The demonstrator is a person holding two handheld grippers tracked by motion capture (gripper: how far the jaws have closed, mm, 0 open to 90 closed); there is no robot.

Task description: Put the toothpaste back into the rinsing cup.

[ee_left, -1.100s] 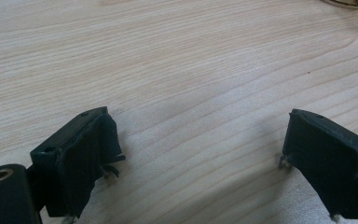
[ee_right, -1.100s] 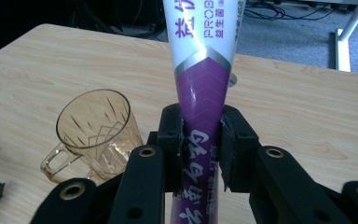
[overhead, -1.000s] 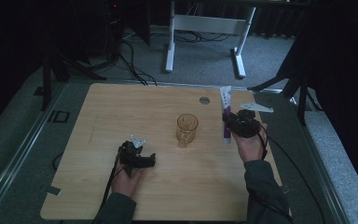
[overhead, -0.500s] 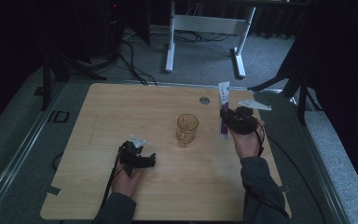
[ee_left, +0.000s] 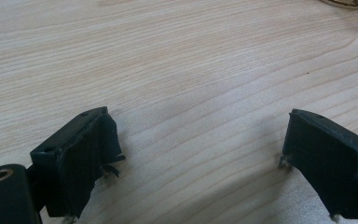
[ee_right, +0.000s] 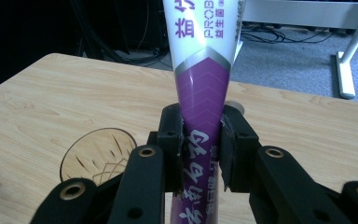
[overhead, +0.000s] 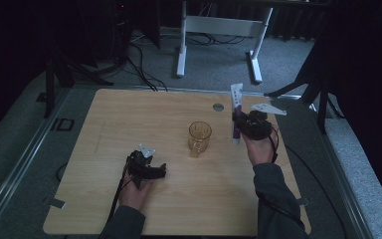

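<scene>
— Barely anything has shifted: the right gripper [overhead: 238, 122] has crept a touch nearer the glass [overhead: 199, 137], tube [overhead: 235, 107] upright above the table [overhead: 104, 129].

— And the left gripper [ee_left: 200, 154]?

— Jaws wide apart, empty, resting low, probably waiting.

— The right gripper's own view?

— Clamped on the purple tube [ee_right: 204, 84] — presumably bound for the glass [ee_right: 98, 156]. One tube, one glass.

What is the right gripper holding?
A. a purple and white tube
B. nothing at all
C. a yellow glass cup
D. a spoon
A: the right gripper has its jaws pressed on both sides of the purple and white tube, holding it upright, while the glass cup stands apart on the table.
</scene>
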